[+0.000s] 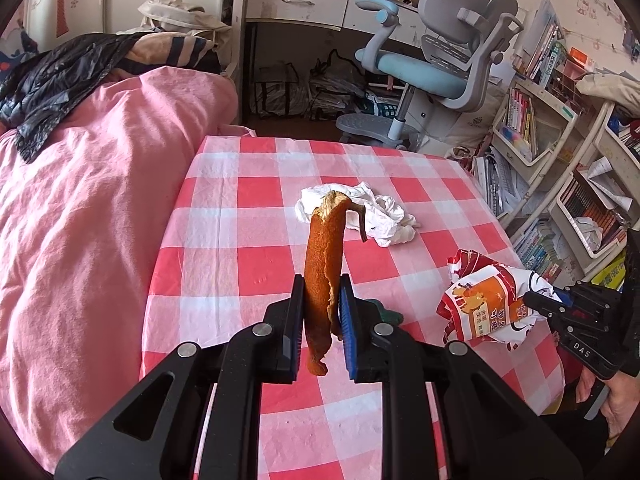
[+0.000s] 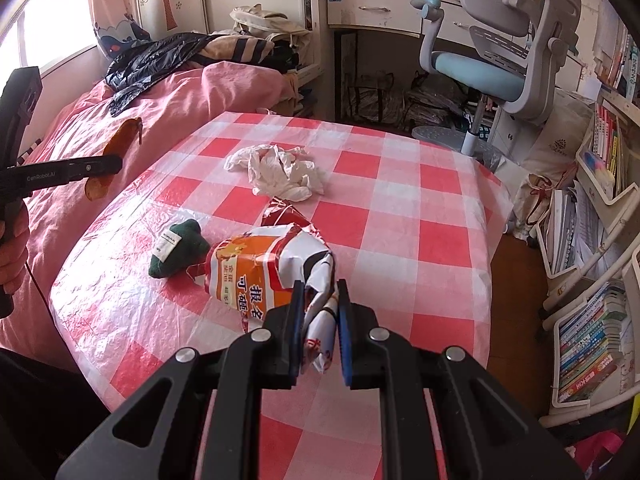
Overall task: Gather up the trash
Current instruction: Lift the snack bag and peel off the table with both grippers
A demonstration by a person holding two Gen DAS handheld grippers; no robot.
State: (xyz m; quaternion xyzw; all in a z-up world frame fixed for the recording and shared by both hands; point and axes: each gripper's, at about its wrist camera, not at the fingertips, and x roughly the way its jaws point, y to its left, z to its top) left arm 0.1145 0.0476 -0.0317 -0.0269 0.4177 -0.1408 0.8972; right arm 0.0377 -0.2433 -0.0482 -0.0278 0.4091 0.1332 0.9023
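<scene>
Fingers (image 2: pixel 294 320) clamp a snack wrapper (image 2: pixel 264 268) printed 报名; left fingers (image 1: pixel 298 312) pinch orange peel (image 1: pixel 322 264).

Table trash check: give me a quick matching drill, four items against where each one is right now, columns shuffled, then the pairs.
Items:
1. brown peel
2. printed snack wrapper
3. crumpled white tissue
4. dark green cloth piece

Places:
A. lying loose on the checked tablecloth, far side
B. clamped in the right gripper
C. lying on the tablecloth beside the wrapper
D. clamped in the left gripper, lifted off the table

Pairs: 1-D, 2-B, 3-A, 4-C
</scene>
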